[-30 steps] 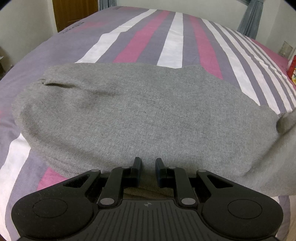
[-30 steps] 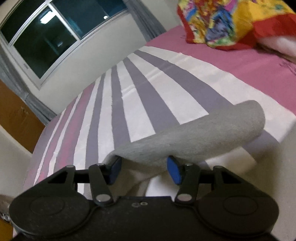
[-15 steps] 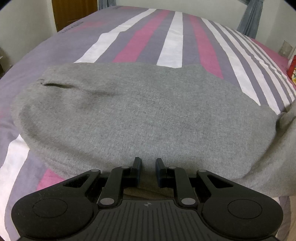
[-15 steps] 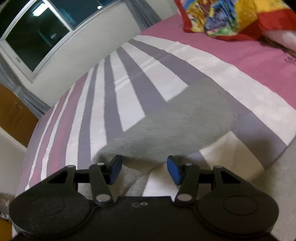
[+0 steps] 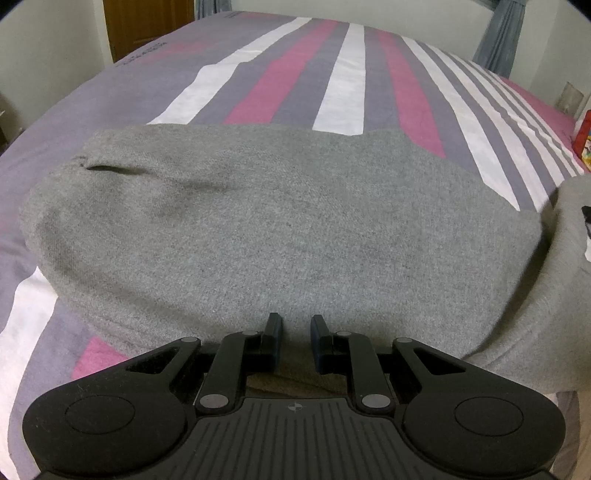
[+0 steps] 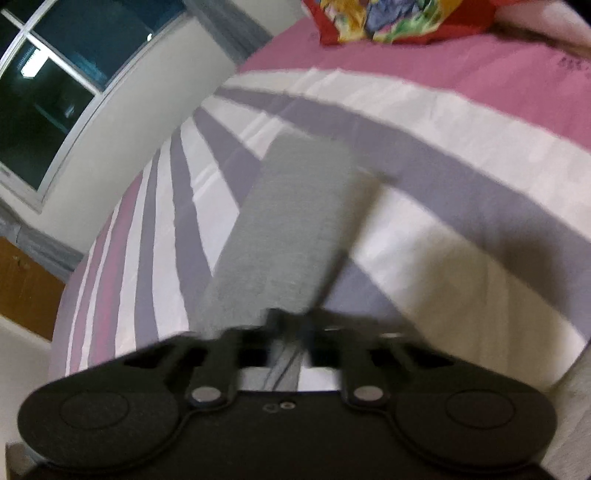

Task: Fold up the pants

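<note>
A: Report the position of the pants (image 5: 280,236).

B: The grey pants lie spread across the near part of the bed (image 5: 343,85), over its striped sheet of purple, pink and white. The near edge of the fabric reaches the near edge of the bed. A slit opening shows in the fabric toward the left edge of the bed. Toward the right edge, a strip of the same grey fabric rises off the sheet.

A: State of the left gripper (image 5: 295,338)?

B: Its fingers are clenched on the near edge of the pants. A fold of grey fabric sits pinched between them, with a narrow gap visible at the tips.

A: State of the right gripper (image 6: 291,325)?

B: Its fingers have just been closing and now clamp a strip of the pants (image 6: 295,236). The strip runs from the fingers out over the white and purple stripes of the bed (image 6: 461,140). This view is blurred, so finer detail at the fingertips cannot be read.

A: Other items in view?

B: A multicoloured cloth (image 6: 399,18) lies on the pink section at the far edge of the bed. A window (image 6: 55,74) is set in the wall beyond. A wooden door (image 5: 144,26) stands past the far left corner of the bed.
</note>
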{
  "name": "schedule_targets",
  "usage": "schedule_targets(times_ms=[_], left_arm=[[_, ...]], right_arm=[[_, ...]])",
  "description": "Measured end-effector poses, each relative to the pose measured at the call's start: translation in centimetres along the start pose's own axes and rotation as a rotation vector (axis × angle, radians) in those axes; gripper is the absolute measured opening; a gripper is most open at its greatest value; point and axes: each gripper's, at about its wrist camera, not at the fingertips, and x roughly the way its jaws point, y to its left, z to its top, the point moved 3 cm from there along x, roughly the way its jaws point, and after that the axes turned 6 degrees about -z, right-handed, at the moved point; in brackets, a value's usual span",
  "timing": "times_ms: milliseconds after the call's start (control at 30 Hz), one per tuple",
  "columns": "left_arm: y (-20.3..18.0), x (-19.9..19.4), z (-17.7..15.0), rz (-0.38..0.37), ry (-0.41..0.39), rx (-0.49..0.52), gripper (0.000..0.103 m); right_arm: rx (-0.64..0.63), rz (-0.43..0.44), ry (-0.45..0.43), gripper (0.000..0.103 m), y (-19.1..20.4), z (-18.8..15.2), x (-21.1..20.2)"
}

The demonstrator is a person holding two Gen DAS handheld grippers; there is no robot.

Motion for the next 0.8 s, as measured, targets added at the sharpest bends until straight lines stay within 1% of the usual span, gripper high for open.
schedule_targets(times_ms=[133, 233, 333, 433, 500, 567, 633, 733, 800], left_arm=[[-0.2, 0.1, 0.0, 0.007, -0.003, 0.015, 0.018], [-0.4, 0.1, -0.1, 0.012, -0.005, 0.020, 0.018], [-0.4, 0.1, -0.1, 0.009, -0.006, 0.017, 0.018], [-0.4, 0.1, -0.1, 0.009, -0.011, 0.028, 0.018], [-0.4, 0.1, -0.2, 0.007, -0.016, 0.032, 0.018], [-0.3, 0.0, -0.3, 0.005, -0.021, 0.036, 0.018], [-0.3, 0.0, -0.3, 0.007, -0.025, 0.043, 0.018], [-0.5, -0.1, -0.4, 0.014, -0.026, 0.054, 0.018], [-0.6, -0.1, -0.4, 0.016, -0.026, 0.055, 0.018]], right_arm=[[-0.050, 0.023, -0.079, 0.005, -0.1, -0.1, -2.4], [-0.105, 0.041, -0.120, 0.005, 0.2, 0.0, -4.6], [-0.157, 0.042, -0.182, 0.004, -0.2, 0.0, -8.4], [-0.194, 0.013, -0.245, 0.004, -2.4, -0.6, -13.5], [-0.177, -0.013, -0.270, 0.004, -5.0, -1.2, -16.4], [-0.154, -0.039, -0.262, 0.004, -7.5, -2.0, -18.5], [-0.142, -0.075, -0.244, 0.004, -10.1, -3.2, -19.7], [-0.110, -0.127, -0.189, 0.004, -13.6, -5.6, -19.8], [-0.075, -0.141, -0.154, 0.004, -14.9, -6.7, -19.1]])
